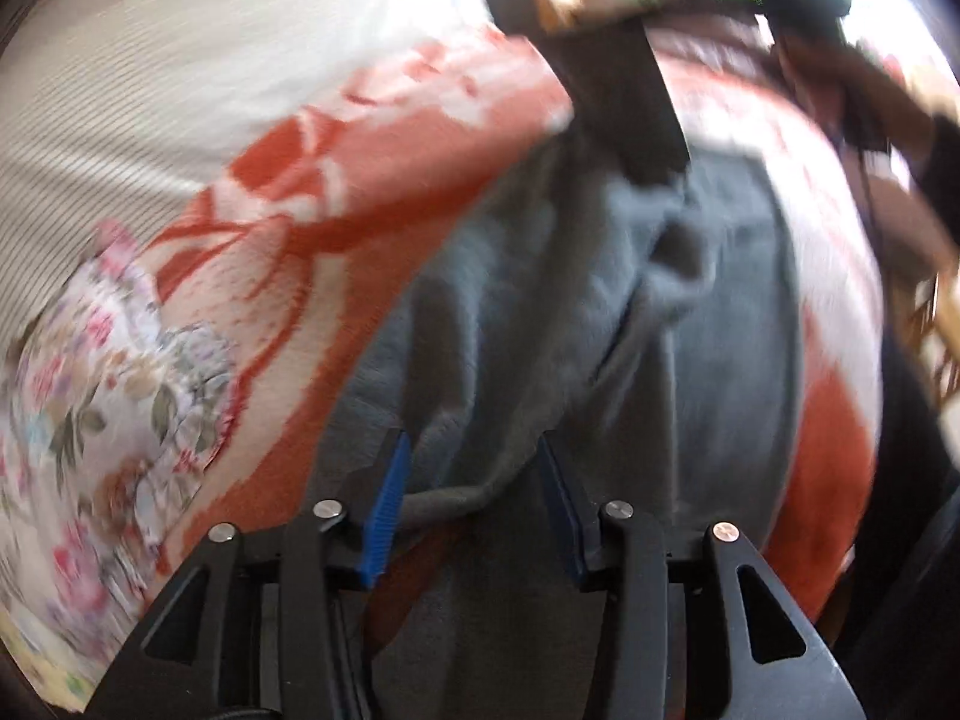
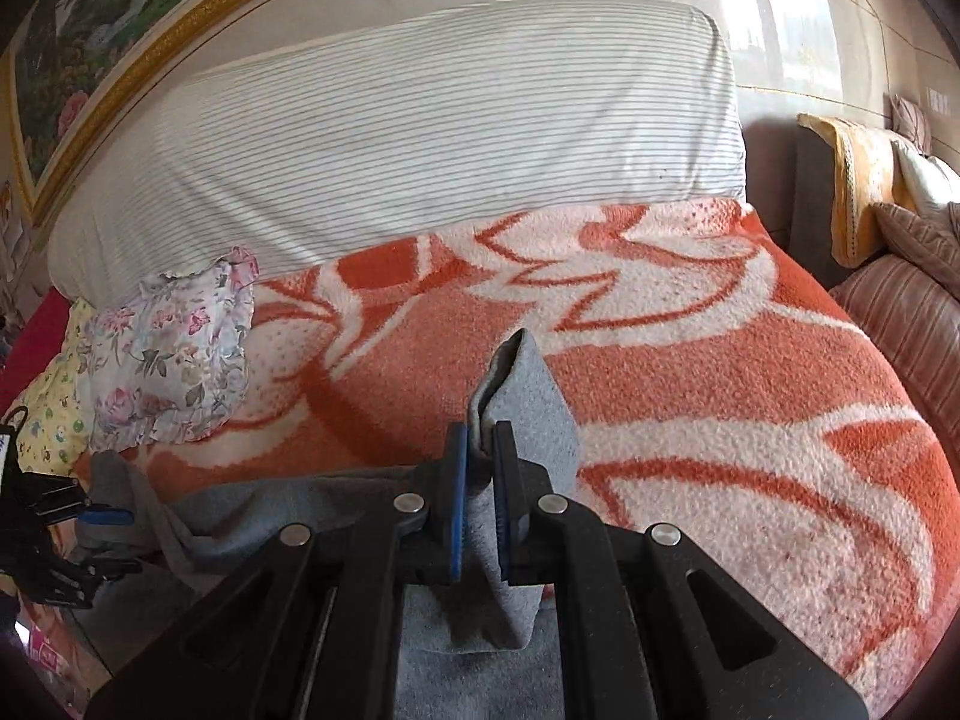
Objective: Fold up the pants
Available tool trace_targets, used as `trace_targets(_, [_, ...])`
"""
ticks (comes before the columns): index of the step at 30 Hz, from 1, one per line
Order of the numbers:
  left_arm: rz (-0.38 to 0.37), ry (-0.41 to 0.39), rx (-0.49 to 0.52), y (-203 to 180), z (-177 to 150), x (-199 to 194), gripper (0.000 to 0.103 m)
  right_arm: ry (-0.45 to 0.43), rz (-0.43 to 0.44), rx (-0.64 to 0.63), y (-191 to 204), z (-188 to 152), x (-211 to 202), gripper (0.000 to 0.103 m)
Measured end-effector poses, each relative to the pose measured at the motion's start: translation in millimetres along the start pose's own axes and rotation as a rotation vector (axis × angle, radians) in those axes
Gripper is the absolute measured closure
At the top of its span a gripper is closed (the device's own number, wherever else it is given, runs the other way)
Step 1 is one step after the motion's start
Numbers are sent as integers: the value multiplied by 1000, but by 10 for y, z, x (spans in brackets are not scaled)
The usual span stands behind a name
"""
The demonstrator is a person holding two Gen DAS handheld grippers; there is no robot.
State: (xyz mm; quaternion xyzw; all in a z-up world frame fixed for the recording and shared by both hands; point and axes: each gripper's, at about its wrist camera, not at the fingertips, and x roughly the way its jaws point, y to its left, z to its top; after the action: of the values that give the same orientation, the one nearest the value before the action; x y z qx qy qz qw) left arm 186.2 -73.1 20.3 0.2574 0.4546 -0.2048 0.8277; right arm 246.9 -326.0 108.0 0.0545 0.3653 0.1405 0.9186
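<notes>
Grey pants (image 1: 600, 324) lie rumpled on an orange and white blanket (image 1: 372, 192). My left gripper (image 1: 474, 468) is open, its blue pads on either side of a fold at the pants' near edge. The view is motion-blurred. My right gripper (image 2: 480, 456) is shut on a corner of the grey pants (image 2: 528, 408) and holds it up off the blanket (image 2: 720, 396). The right gripper also shows at the top of the left wrist view (image 1: 624, 120), over the far end of the pants. The left gripper shows at the left edge of the right wrist view (image 2: 102, 519).
A striped white cushion (image 2: 420, 138) stands behind the blanket. A floral cloth (image 2: 174, 354) lies at the blanket's left, also in the left wrist view (image 1: 120, 372). A striped sofa with pillows (image 2: 900, 276) is at the right. A framed painting (image 2: 120, 18) hangs at upper left.
</notes>
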Motion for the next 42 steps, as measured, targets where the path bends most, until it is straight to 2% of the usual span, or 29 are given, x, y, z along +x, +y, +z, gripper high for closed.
trace_targets(1, [3,21,33,-29,-12,81,46,7,1,1,-11,-23,16,94])
trace_targets(2, [6,41,73,-65,-21,162,42,12,-1,-2,-21,-42,23,94])
trace_targets(6, [17,109,156,-102,-51,443,43,28,-12,-2,-56,-109,74,94])
trace_targets(7, [2,124,167,-103,-57,511,59,32,-14,2,-70,-117,94,94])
trace_targets(8, [-19,152,166,-91,-68,597,91,35,-16,6,-84,-125,116,94])
trace_targets(9, [-32,176,148,-65,-72,657,99,36,-17,9,-94,-131,127,94])
trace_targets(11, [-23,176,96,25,-70,697,100,37,-20,13,-107,-128,151,94])
trace_targets(13, [-39,125,18,173,-57,607,101,29,-26,14,-108,-108,151,94])
trace_targets(18, [-83,-74,-250,665,-42,-45,101,-16,-29,32,-121,26,79,94])
trace_targets(21, [-60,-155,-341,808,-165,-482,102,-36,-28,38,-107,71,32,94])
trace_targets(25, [-61,-174,-381,659,-361,-794,101,-31,-41,32,-151,-1,-1,95])
trace_targets(28, [-68,-173,-374,379,-503,-905,101,-13,-57,45,-278,-153,-43,95])
trace_targets(32, [-73,-178,-389,67,-629,-930,101,17,-89,73,-504,-390,-146,95])
trace_targets(38, [-95,-206,-463,-92,-791,-995,101,32,-107,140,-792,-634,-333,95])
trace_targets(42, [-104,-196,-480,-314,-911,-954,101,60,-130,158,-893,-871,-353,95])
